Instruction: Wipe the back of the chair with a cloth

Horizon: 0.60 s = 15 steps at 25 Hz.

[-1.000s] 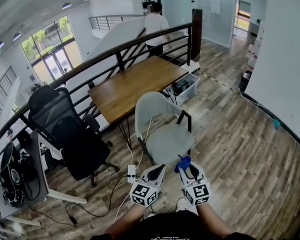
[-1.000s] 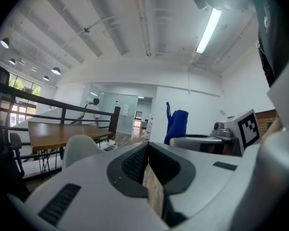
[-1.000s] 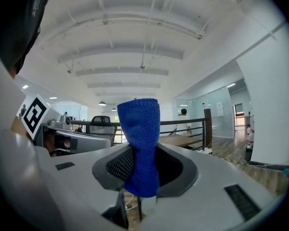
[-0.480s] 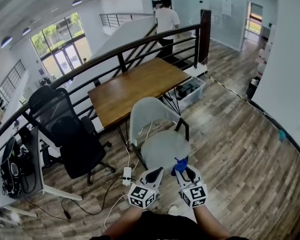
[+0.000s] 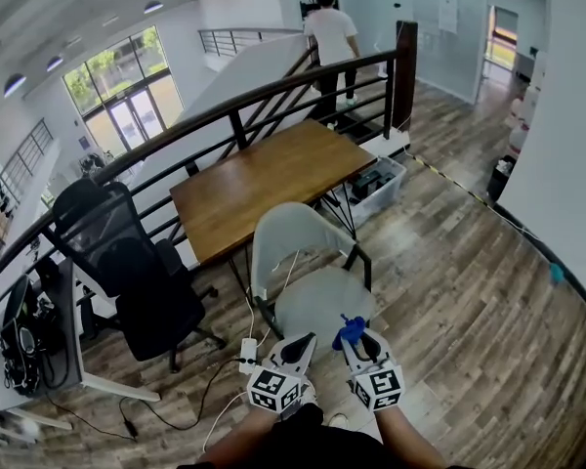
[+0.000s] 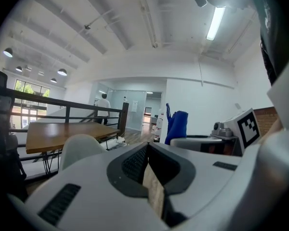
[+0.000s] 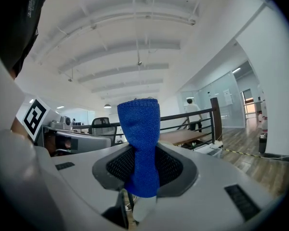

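Moved: white chair (image 5: pixel 295 234) nearer the grippers than before.
Right gripper (image 5: pixel 357 337): clamps blue cloth (image 7: pixel 139 138).
Left gripper (image 5: pixel 299 344): closed, empty, clear only in its own view.

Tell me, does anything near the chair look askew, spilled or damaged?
Nothing spilled or damaged. The white chair stands upright by the desk. Only oddity: a corded power strip lies loose on the floor beside it.

Head view steeply down on chair (image 5: pixel 291 231); both gripper views low, toward table (image 6: pixel 53 131).
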### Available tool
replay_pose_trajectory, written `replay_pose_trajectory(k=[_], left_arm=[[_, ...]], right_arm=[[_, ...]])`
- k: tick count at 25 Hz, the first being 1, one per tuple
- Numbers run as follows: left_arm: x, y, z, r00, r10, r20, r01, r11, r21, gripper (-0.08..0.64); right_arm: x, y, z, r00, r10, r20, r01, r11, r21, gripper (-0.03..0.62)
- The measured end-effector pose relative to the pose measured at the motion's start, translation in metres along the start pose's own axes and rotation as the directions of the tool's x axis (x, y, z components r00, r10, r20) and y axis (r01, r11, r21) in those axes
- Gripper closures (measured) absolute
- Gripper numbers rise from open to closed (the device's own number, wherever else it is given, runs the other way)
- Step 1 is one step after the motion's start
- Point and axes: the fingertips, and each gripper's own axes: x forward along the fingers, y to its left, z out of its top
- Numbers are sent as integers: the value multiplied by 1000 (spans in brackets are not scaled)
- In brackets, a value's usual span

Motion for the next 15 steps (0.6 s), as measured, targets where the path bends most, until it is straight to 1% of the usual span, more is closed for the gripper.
replay_pose_trajectory(k=[7, 12, 15], left_arm=[[35, 56, 21, 1000, 4, 31, -4, 1000, 4, 553], [50, 95, 35, 999, 3, 39, -3, 1000, -5, 554], [52, 121, 36, 999, 24, 41, -23, 1000, -16, 552]], right_arm=[[61, -17, 17, 1000, 0, 2, 0, 999, -35, 472], [106, -15, 40, 1000, 8, 27, -6, 998, -58, 472], [132, -11, 54, 998, 26, 53, -22, 997, -73, 472]])
